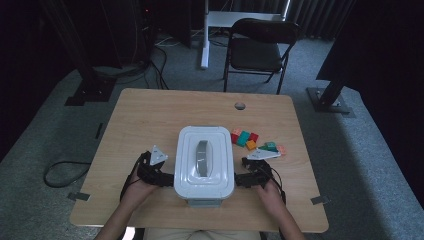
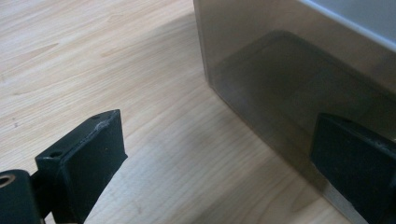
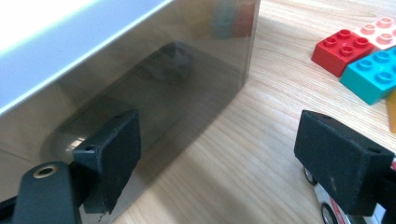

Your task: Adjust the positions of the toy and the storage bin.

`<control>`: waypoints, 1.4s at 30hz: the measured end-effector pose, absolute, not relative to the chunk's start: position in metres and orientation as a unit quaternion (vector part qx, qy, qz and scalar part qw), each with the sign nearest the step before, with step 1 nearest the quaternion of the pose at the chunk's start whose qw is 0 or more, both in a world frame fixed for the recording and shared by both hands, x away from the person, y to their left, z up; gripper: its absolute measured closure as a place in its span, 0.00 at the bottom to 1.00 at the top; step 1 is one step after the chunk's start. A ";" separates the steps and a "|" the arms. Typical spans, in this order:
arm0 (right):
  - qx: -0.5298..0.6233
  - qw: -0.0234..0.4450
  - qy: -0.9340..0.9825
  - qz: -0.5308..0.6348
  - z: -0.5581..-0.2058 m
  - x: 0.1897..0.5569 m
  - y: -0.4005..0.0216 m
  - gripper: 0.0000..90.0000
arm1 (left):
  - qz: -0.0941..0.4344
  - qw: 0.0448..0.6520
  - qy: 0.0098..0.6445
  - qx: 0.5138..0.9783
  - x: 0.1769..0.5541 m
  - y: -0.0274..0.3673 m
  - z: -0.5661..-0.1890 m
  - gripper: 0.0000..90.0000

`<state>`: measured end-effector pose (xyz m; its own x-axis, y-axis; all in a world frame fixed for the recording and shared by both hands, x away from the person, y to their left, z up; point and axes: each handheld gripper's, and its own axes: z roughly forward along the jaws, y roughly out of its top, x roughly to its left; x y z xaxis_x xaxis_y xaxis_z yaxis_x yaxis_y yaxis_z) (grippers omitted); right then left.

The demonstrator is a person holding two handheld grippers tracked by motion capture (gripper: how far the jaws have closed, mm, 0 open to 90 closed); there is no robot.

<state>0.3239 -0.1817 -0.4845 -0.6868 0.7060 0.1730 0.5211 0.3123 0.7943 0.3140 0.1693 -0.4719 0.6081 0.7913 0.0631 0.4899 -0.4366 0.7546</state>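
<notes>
A translucent smoky-grey plastic storage box (image 1: 204, 199) with a white rounded lid (image 1: 204, 161) and a grey handle (image 1: 202, 157) sits near the front middle of the pale wooden tabletop (image 1: 145, 120). The left tongs (image 1: 167, 179) and right tongs (image 1: 241, 180) flank its sides, both spread open and gripping nothing, each with one jaw close against a box wall. Colourful plastic building bricks (image 1: 244, 138) lie just right of the box.

Wooden table (image 1: 150, 115), lidded grey box (image 1: 204, 161), coloured toy bricks (image 1: 244, 138), toy car (image 3: 327, 205)
</notes>
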 end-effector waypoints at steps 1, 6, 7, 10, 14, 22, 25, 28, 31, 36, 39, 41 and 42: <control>0.382 0.104 0.803 0.445 -0.484 0.324 -0.182 0.16 | 0.209 0.360 0.390 0.821 0.314 0.169 -0.472 0.04; 0.380 0.103 0.806 0.441 -0.484 0.313 -0.187 0.16 | 0.204 0.362 0.384 0.825 0.309 0.165 -0.470 0.04; 0.380 0.108 0.807 0.440 -0.483 0.311 -0.187 0.16 | 0.202 0.363 0.385 0.824 0.308 0.164 -0.470 0.04; 0.380 0.113 0.808 0.435 -0.482 0.309 -0.190 0.16 | 0.195 0.366 0.385 0.825 0.307 0.163 -0.471 0.04; 0.383 0.107 0.806 0.438 -0.482 0.308 -0.195 0.16 | 0.189 0.369 0.383 0.825 0.305 0.161 -0.472 0.04; 0.378 0.144 0.794 0.455 -0.481 0.303 -0.206 0.14 | 0.146 0.374 0.411 0.819 0.313 0.172 -0.480 0.02; 0.393 0.166 0.782 0.454 -0.481 0.301 -0.217 0.14 | 0.154 0.360 0.421 0.818 0.313 0.179 -0.480 0.02; 0.415 0.174 0.776 0.442 -0.483 0.303 -0.232 0.15 | 0.151 0.370 0.427 0.811 0.311 0.190 -0.473 0.02; 0.430 0.188 0.772 0.429 -0.488 0.304 -0.246 0.15 | 0.154 0.377 0.429 0.806 0.309 0.199 -0.463 0.02; 0.441 0.184 0.776 0.413 -0.498 0.304 -0.262 0.15 | 0.156 0.398 0.424 0.799 0.303 0.205 -0.446 0.02; 0.448 0.180 0.783 0.392 -0.508 0.304 -0.272 0.15 | 0.153 0.419 0.406 0.797 0.296 0.201 -0.430 0.02; 0.454 0.185 0.784 0.380 -0.513 0.305 -0.277 0.15 | 0.147 0.429 0.395 0.799 0.292 0.197 -0.422 0.02; 0.458 0.185 0.785 0.375 -0.515 0.305 -0.280 0.15 | 0.146 0.434 0.391 0.799 0.291 0.194 -0.419 0.02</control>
